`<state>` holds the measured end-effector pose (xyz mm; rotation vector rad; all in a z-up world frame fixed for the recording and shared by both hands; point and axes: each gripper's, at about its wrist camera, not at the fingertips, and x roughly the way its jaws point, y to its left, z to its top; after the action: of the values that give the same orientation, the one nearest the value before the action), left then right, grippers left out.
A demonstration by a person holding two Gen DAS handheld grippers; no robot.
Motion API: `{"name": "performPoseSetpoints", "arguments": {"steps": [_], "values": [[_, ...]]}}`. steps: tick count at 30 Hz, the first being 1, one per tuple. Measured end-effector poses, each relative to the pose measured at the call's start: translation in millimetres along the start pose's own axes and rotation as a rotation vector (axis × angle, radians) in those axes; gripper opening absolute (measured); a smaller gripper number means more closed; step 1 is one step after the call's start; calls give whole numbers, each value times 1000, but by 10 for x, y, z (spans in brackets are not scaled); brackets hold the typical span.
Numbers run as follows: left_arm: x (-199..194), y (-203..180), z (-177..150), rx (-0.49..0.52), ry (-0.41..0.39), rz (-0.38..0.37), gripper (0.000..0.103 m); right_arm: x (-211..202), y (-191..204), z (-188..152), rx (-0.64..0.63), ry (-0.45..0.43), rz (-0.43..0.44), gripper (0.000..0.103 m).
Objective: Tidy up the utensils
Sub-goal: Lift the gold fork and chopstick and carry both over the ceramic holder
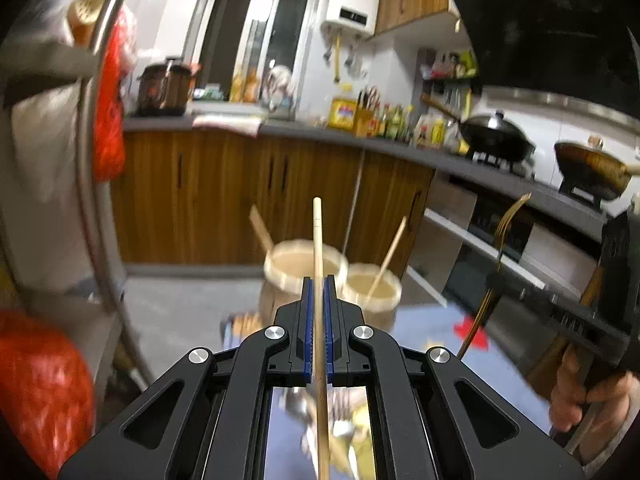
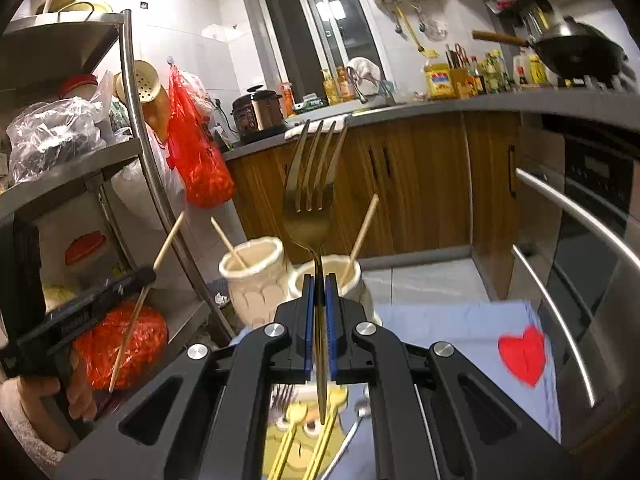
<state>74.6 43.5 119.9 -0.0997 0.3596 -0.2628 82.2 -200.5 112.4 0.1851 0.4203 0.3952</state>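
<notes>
My left gripper (image 1: 319, 280) is shut on a wooden chopstick (image 1: 318, 240) that stands upright, above and just before two cream utensil holders (image 1: 298, 264) (image 1: 374, 288). Each holder has one chopstick leaning in it. My right gripper (image 2: 319, 278) is shut on a gold fork (image 2: 310, 196), tines up, just before the same two holders (image 2: 252, 272) (image 2: 344, 276). The right gripper with the fork shows at the right of the left wrist view (image 1: 494, 280). The left gripper with its chopstick shows at the left of the right wrist view (image 2: 144, 276).
A light blue cloth with a red heart (image 2: 522, 354) covers the table; more utensils (image 2: 304, 432) lie on it under the grippers. A metal shelf rack (image 2: 136, 120) with red bags stands left. An oven with handles (image 2: 576, 216) is right. Kitchen counter and cabinets stand behind.
</notes>
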Motion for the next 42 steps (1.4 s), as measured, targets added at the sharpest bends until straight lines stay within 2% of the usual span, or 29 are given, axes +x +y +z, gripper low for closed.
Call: {"name": "performPoseSetpoints", "arguments": {"steps": [3, 7, 9, 14, 17, 24, 31, 37, 42], "values": [[175, -29, 266, 25, -66, 5, 5, 119, 6, 224, -1, -7, 4, 5], [463, -10, 531, -2, -89, -26, 5, 255, -6, 478, -3, -30, 7, 5], [627, 1, 640, -7, -113, -15, 5, 335, -19, 611, 1, -49, 10, 5], [933, 41, 825, -19, -181, -3, 5, 519, -43, 817, 16, -90, 20, 5], [1112, 44, 830, -4, -208, 16, 5, 675, -63, 855, 16, -102, 4, 5], [1386, 39, 631, 15, -213, 41, 5, 921, -96, 750, -2, -116, -34, 5], [1421, -46, 438, 88, -192, 84, 5, 1116, -155, 539, -5, -58, -28, 5], [1299, 33, 324, 39, -119, 58, 5, 1181, -153, 354, -8, -6, -18, 5], [1274, 80, 196, 17, -49, 78, 5, 1196, -102, 237, -25, 17, -19, 6]]}}
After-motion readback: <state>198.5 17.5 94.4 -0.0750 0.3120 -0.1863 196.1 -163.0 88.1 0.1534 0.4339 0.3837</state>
